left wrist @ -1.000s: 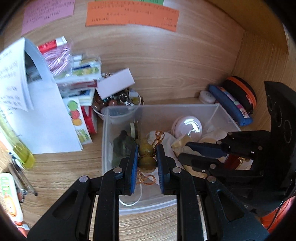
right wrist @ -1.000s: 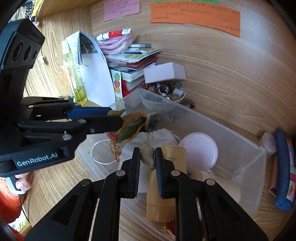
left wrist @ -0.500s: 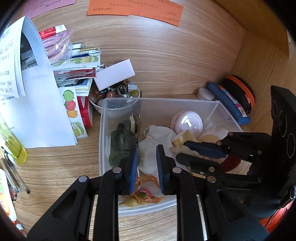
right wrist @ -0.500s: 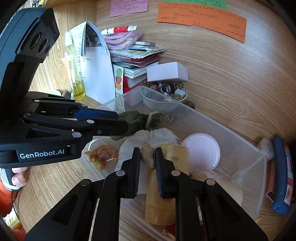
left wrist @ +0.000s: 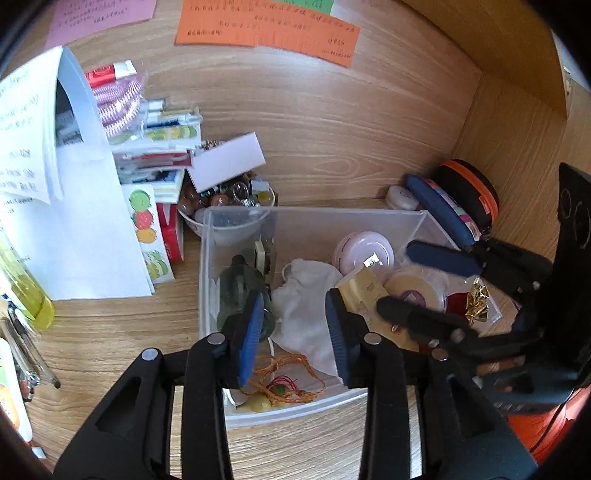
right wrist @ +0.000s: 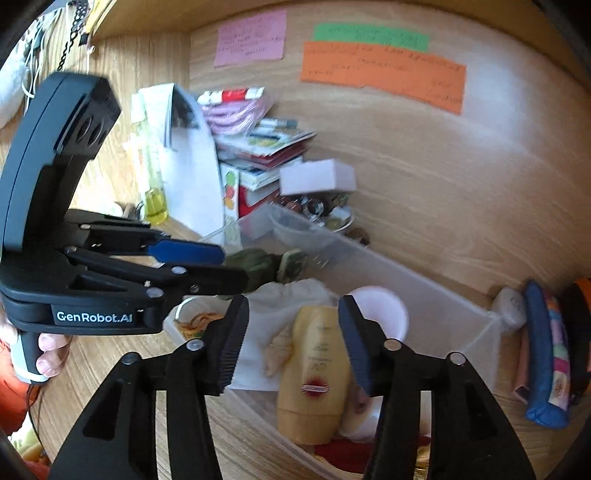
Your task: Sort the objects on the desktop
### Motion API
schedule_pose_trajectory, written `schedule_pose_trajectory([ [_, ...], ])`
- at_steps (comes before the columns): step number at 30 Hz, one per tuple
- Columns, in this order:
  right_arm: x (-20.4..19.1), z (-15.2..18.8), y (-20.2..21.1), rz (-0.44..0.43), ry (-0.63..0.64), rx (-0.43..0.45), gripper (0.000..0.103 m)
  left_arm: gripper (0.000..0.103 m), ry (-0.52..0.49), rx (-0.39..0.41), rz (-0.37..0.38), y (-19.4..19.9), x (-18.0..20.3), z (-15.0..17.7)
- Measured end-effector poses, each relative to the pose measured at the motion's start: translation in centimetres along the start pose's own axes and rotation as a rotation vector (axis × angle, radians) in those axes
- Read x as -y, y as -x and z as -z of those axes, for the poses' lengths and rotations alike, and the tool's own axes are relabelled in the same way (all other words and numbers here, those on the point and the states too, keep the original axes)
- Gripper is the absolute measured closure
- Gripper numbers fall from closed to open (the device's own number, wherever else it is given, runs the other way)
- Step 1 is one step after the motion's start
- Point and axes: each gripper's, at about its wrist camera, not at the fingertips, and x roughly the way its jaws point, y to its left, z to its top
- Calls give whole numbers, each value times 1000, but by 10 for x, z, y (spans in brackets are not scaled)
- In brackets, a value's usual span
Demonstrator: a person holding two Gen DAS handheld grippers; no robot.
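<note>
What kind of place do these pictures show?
Probably a home or dormitory study desk set in a wooden alcove: handwritten orange note on the back panel, stacked booklets, and a clear plastic bin of small personal items.

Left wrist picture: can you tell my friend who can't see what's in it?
An open left gripper hovers over a clear plastic bin holding a white cloth pouch, a green bottle and an orange cord charm. The right gripper reaches in too, jaws apart.

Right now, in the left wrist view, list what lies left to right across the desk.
Yellow bottle → white paper sheet → bowl of trinkets → clear bin → blue pencil case → orange-rimmed black case.
</note>
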Motion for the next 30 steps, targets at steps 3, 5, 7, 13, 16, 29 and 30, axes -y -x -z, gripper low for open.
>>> schedule_pose_trajectory([
  [3, 6, -3, 8, 49, -16, 6, 49, 54, 6, 23, -14, 8, -1, -1],
  [5, 9, -4, 14, 90, -18, 9, 45, 52, -6, 40, -38, 16, 2, -2],
  [7, 10, -3, 22, 132, -22, 14, 38, 47, -24, 55, -60, 25, 7, -2],
  [13, 15, 2, 48, 208, -49, 43, 22, 27, -79, 134, -149, 58, 26, 7],
  [16, 15, 7, 61, 228, -71, 53, 19, 12, -92, 155, -172, 74, 35, 14],
  [29, -7, 41, 118, 315, -118, 112, 0, 6, -50, 165, -214, 119, 56, 47],
  [30, -10, 44, 123, 319, -117, 117, 0, 6, -51, 167, -219, 121, 58, 49],
])
